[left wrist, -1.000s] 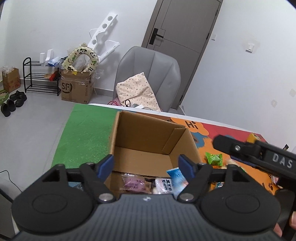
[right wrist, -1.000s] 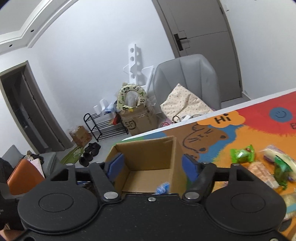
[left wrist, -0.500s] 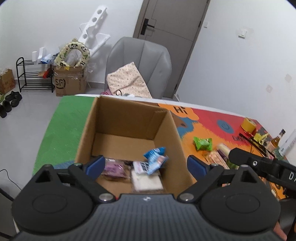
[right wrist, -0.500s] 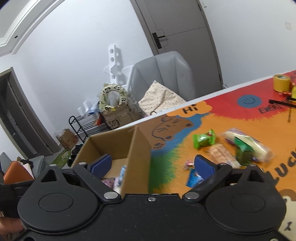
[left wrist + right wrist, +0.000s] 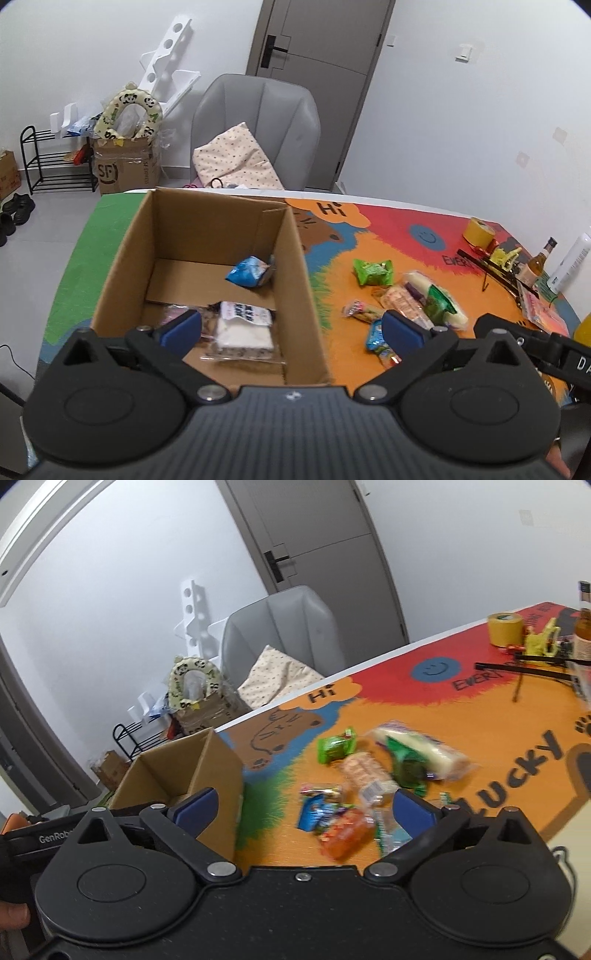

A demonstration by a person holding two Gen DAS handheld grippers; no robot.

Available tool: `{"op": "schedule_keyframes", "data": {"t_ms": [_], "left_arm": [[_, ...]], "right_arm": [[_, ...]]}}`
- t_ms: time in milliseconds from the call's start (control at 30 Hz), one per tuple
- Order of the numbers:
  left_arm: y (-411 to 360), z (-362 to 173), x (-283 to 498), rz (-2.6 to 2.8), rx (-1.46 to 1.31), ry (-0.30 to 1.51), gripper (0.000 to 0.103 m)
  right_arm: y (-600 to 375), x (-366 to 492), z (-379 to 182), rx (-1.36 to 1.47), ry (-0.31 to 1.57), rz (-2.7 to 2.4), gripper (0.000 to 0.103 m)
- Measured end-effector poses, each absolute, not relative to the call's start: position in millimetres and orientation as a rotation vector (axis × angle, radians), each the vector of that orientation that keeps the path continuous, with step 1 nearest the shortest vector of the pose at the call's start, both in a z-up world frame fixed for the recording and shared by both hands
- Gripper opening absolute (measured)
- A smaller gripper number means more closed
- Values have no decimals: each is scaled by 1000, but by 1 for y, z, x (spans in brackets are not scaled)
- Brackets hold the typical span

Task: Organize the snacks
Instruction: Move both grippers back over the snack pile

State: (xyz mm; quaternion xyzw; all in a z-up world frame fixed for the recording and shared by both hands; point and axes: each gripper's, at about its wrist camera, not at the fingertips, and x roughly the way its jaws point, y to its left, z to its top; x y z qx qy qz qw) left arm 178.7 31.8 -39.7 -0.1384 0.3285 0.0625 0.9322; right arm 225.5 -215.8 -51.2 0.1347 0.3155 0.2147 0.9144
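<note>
An open cardboard box (image 5: 299,266) stands on the colourful mat, with a blue packet (image 5: 251,271), a white packet (image 5: 243,328) and a half-hidden pink packet (image 5: 171,314) inside. My left gripper (image 5: 291,326) hangs over the box's near right wall; its jaws are opening and hold nothing. To the right lies a pile of snacks: a green packet (image 5: 336,747), a biscuit pack (image 5: 364,771), a long white roll (image 5: 417,753), a small blue packet (image 5: 314,810) and an orange packet (image 5: 345,832). My right gripper (image 5: 304,808) is open above the pile's near end, touching nothing.
A yellow tape roll (image 5: 504,627), a brown bottle (image 5: 539,258), a white bottle (image 5: 569,266) and black sticks (image 5: 524,666) crowd the table's far right. A grey chair (image 5: 255,129) stands behind the table. The box (image 5: 218,768) is left of the right gripper.
Both grippers widened their jaws and swung right. The blue packet left the left gripper and now lies in the box. The right view went from the box to the snack pile.
</note>
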Motion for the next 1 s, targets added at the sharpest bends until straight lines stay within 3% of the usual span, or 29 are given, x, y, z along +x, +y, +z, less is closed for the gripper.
{"op": "schedule_keyframes", "data": {"t_ms": [767,867,1000], "left_arm": [[-38,-46,196,-60,-293,677,102],[-45,-52,202,-83,-299,677,100],[-57,-63,211,-111,-279,699,90]], "right_arm": [[-282,230,-67,279,664,377,101],[-285,234,-74,296,686,373,97],[-286,240,-83,294,704,369,93]]}}
